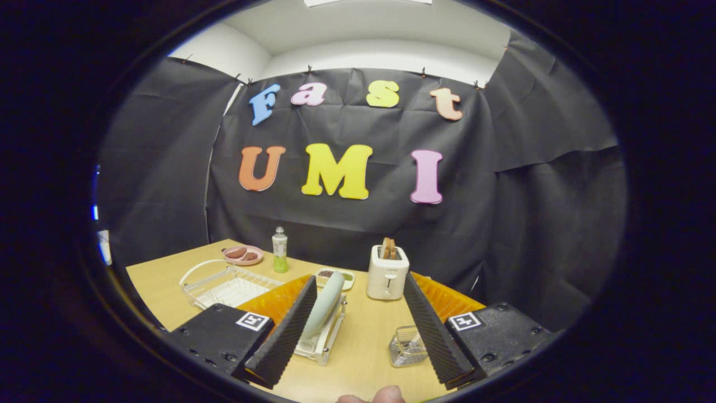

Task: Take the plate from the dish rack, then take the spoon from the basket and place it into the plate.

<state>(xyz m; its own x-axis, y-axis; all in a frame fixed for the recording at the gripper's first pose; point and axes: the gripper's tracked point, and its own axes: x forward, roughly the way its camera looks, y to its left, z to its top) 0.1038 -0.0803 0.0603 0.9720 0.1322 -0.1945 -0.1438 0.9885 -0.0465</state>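
I am holding the gripper [358,330] with jaws apart and empty; the plate [323,307] is standing in the dish rack [327,341] (nothing done), the basket [407,347] waiting.

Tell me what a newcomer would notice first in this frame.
The open claw spreads wide above a wooden table, gripping nothing. Between its fingers, near the left one, a pale plate stands on edge in a small white dish rack; a clear wire basket sits by the right finger. Beyond them a white toaster holds toast, with a green bottle and a pink dish further back.
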